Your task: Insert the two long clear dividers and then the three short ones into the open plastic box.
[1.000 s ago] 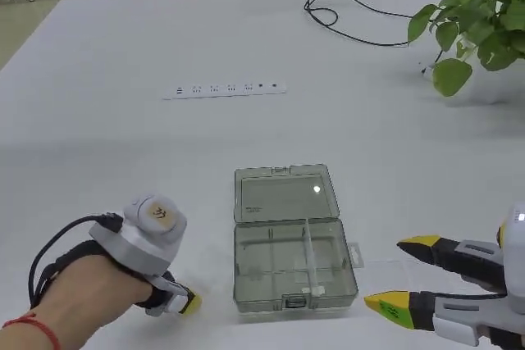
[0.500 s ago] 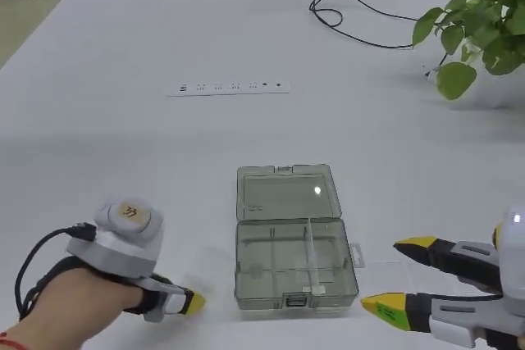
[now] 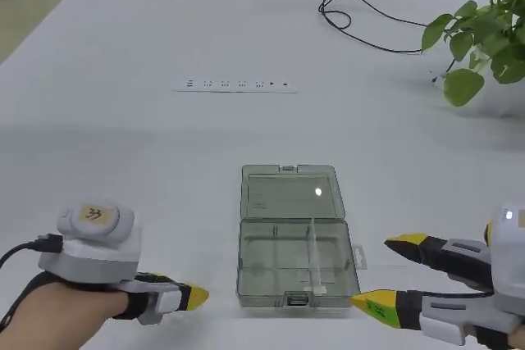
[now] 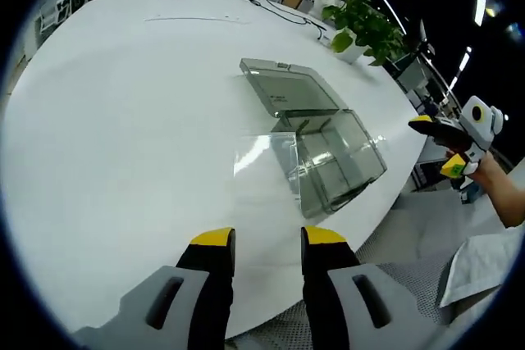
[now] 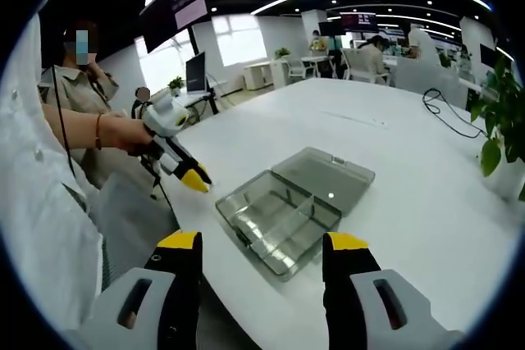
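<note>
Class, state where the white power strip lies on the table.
In the head view the power strip lies far back on the table, beyond the open plastic box and left of the black cable.

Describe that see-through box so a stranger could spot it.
On the big white table, look near the front edge, between the left gripper and the right gripper. There sits a smoky plastic box with its lid laid open flat; unlike the white power strip farther back, it is see-through.
</note>
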`<state>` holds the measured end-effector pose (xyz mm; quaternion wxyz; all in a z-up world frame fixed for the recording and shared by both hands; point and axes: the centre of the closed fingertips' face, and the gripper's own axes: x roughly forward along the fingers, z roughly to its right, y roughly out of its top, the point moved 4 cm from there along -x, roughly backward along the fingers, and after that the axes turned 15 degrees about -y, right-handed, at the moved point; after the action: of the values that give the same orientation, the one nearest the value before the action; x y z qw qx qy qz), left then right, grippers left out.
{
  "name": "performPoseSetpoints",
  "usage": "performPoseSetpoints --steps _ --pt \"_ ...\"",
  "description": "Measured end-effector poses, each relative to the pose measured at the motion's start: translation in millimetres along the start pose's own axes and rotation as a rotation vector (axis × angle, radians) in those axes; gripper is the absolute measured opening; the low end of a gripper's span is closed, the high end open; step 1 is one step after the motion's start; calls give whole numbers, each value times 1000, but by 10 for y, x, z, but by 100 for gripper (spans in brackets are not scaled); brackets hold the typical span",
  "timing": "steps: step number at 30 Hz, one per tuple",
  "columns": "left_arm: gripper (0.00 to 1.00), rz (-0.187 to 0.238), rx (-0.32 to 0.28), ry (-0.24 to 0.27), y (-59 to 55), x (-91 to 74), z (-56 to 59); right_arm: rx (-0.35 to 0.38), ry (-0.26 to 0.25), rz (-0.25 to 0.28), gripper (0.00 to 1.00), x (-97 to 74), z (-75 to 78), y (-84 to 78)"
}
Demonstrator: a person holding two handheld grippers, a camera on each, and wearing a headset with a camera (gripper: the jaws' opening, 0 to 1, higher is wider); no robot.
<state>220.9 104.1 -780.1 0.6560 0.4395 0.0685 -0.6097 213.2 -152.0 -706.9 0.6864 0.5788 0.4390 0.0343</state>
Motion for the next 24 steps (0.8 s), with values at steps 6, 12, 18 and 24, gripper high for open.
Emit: performPoseSetpoints --steps 6,12,18,24 --pt "30 83 18 -51 145 -68 209 13 16 15 59 37 -93 121" --pt "30 147 42 -97 287 -98 418 37 31 33 53 104 -192 269" --pt "30 203 52 -156 389 -63 624 110 34 57 44 206 -281 448" --pt "30 235 65 -198 441 -12 775 185 38 66 37 310 -385 569"
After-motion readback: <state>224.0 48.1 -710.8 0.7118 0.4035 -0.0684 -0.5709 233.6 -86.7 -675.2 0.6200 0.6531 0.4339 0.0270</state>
